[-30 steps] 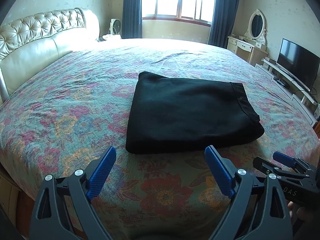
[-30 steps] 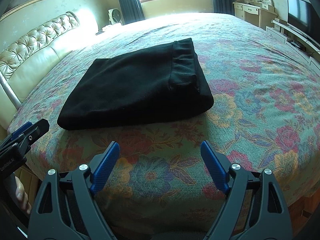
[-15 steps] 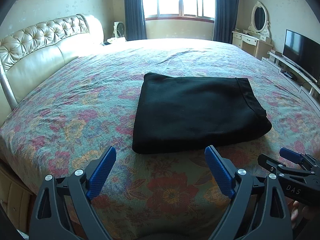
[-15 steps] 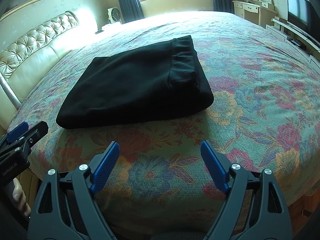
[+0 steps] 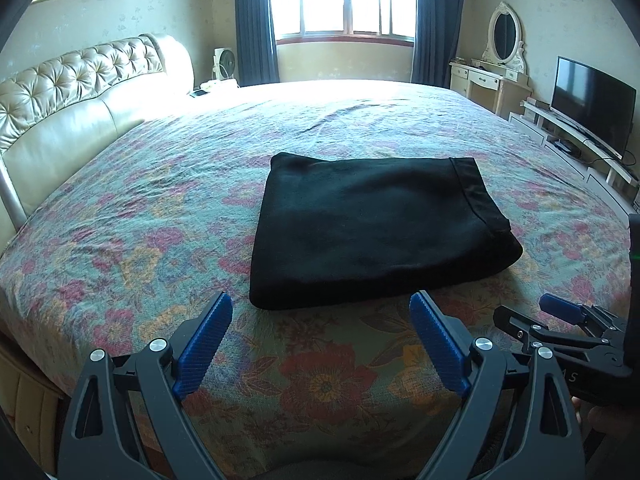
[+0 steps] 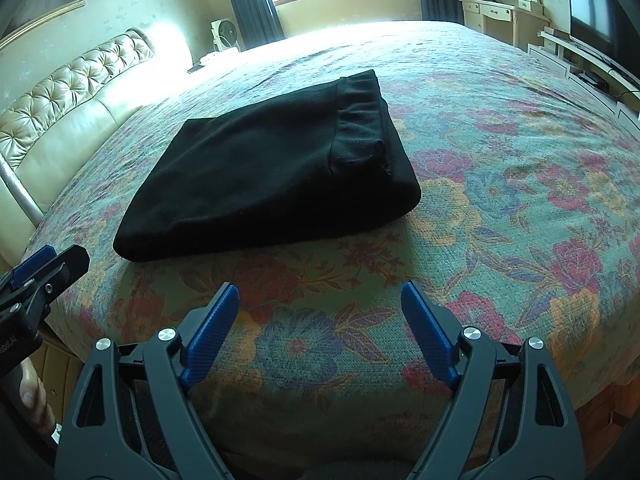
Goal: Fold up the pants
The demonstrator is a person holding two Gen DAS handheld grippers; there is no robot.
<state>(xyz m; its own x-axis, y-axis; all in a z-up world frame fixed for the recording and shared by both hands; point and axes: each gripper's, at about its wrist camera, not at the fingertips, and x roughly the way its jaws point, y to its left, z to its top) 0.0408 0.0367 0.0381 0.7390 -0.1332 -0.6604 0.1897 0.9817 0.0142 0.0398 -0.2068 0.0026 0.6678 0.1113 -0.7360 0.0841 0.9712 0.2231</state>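
Note:
The black pants [image 5: 376, 228] lie folded into a flat rectangle on the floral bedspread [image 5: 140, 216], waistband at the right side. They also show in the right wrist view [image 6: 272, 176]. My left gripper [image 5: 320, 332] is open and empty, held back from the near edge of the pants. My right gripper [image 6: 320, 320] is open and empty, also back from the pants near the bed's front edge. The right gripper shows at the lower right of the left wrist view [image 5: 568, 320]. The left gripper shows at the left edge of the right wrist view [image 6: 36, 276].
A padded cream headboard [image 5: 80, 92] runs along the left. A window with dark curtains [image 5: 344, 0] is at the back. A dresser with a mirror [image 5: 500, 60] and a TV [image 5: 592, 100] on a low stand are at the right.
Both grippers have pulled back and risen a little from the folded pants. The left wrist view now tilts up and shows more of the room. The pants have not moved.

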